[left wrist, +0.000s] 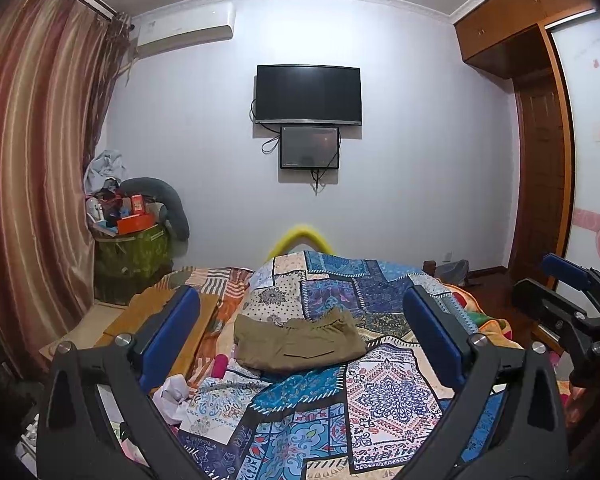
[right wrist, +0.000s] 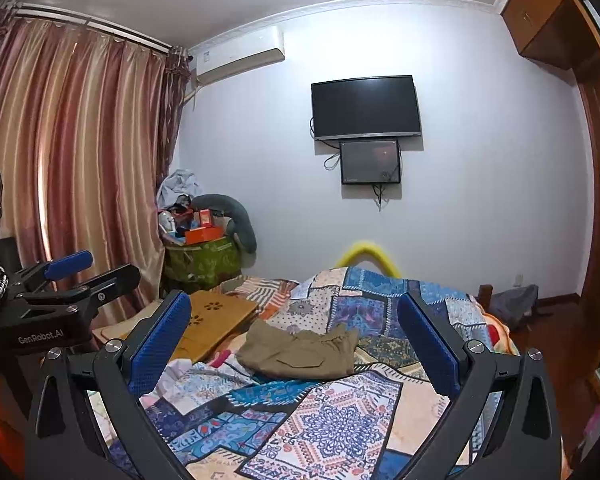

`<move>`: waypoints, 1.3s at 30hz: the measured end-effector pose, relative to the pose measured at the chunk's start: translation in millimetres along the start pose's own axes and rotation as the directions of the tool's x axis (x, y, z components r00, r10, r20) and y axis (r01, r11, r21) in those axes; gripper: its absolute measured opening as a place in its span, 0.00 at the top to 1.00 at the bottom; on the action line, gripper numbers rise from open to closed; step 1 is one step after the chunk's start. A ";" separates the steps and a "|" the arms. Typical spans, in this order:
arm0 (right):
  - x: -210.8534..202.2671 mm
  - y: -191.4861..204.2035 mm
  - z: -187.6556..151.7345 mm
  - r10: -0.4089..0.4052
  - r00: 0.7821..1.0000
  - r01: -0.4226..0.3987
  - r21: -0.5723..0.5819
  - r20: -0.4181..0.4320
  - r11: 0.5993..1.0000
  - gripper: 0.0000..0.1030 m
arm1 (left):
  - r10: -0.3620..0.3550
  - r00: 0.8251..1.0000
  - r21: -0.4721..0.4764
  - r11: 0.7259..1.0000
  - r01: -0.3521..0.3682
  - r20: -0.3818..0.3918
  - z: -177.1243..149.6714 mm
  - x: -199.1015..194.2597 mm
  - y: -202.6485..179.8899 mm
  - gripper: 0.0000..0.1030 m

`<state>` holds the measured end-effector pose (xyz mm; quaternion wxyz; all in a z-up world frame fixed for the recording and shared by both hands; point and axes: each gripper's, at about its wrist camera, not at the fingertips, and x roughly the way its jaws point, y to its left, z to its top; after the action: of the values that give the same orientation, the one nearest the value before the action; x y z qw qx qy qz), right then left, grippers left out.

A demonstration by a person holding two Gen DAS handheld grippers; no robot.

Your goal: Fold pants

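Observation:
Khaki pants lie folded in a compact bundle on a patterned patchwork bedspread, waistband toward the far side. They also show in the right wrist view. My left gripper is open and empty, held above the bed in front of the pants, apart from them. My right gripper is open and empty too, at about the same distance. Each gripper shows from the side in the other's view: the right one, the left one.
A wooden lap board lies on the bed's left part, with a pink item and crumpled white cloth beside it. A cluttered green basket stands by the curtain. A yellow bed rail rises behind. A wardrobe stands at right.

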<state>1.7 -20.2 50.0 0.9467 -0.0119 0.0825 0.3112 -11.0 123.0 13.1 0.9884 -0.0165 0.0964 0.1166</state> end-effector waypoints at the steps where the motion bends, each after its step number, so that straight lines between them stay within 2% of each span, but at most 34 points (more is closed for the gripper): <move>1: -0.1 -0.6 0.2 -0.001 1.000 0.001 0.001 -0.001 1.000 0.00 | -0.001 1.000 0.000 1.000 0.001 0.000 0.1 -0.1 0.0 0.00; 39: -3.3 -7.4 -2.4 -0.028 1.000 0.028 0.026 -0.002 0.999 0.00 | -0.061 0.998 0.025 0.998 0.062 -0.024 -1.6 3.8 -13.4 0.00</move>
<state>3.1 -28.2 47.9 0.9510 -0.0011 0.0873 0.2966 -4.5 110.7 10.9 0.9904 -0.0080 0.1088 0.0845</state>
